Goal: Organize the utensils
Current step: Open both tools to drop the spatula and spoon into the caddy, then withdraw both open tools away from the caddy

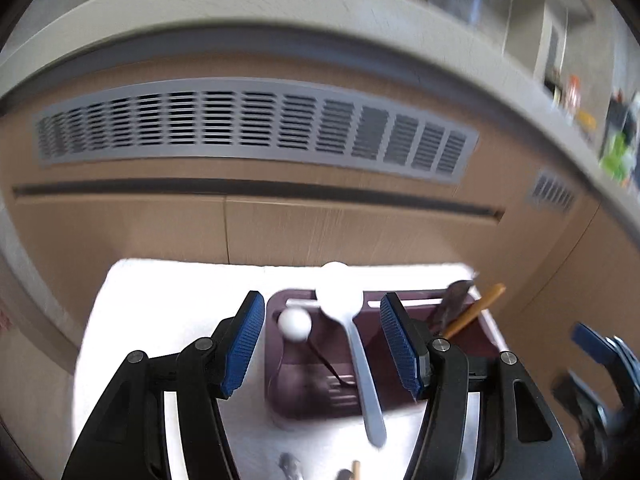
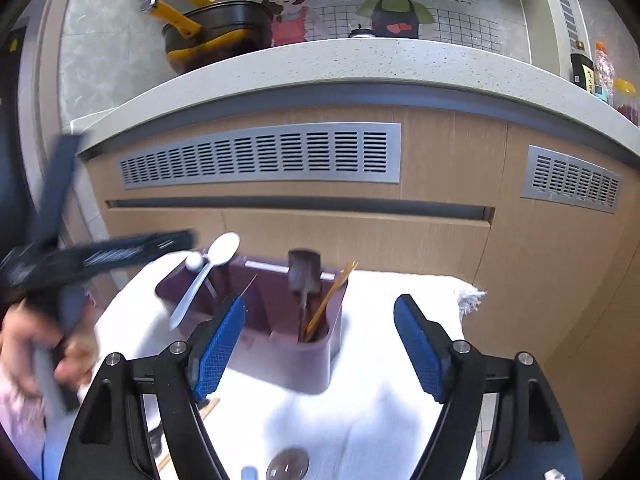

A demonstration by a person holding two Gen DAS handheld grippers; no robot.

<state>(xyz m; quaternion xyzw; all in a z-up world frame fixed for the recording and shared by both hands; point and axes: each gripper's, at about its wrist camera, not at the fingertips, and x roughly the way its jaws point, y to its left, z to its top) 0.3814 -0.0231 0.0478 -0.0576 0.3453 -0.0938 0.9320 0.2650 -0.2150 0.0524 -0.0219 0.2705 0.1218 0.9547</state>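
A purple utensil holder [image 1: 320, 372] [image 2: 276, 320] stands on a white cloth [image 2: 380, 380]. A white spoon [image 1: 352, 340] [image 2: 208, 276] is tilted in mid-air over its left compartment, handle down, nothing gripping it. A second white round-headed utensil [image 1: 295, 325] stands in that compartment. A dark spatula [image 2: 305, 276] and an orange utensil [image 2: 328, 300] stand in the right compartment. My left gripper [image 1: 322, 344] is open above the holder, and blurred at the left of the right wrist view [image 2: 100, 256]. My right gripper [image 2: 320, 348] is open and empty, just in front of the holder.
A wooden cabinet front with grey vents [image 2: 260, 156] rises behind the cloth, under a speckled countertop [image 2: 320, 64] with a black-and-yellow pan [image 2: 216, 32] and bottles [image 2: 592, 68]. A metal spoon bowl [image 2: 288, 464] and chopsticks [image 2: 208, 408] lie on the cloth near me.
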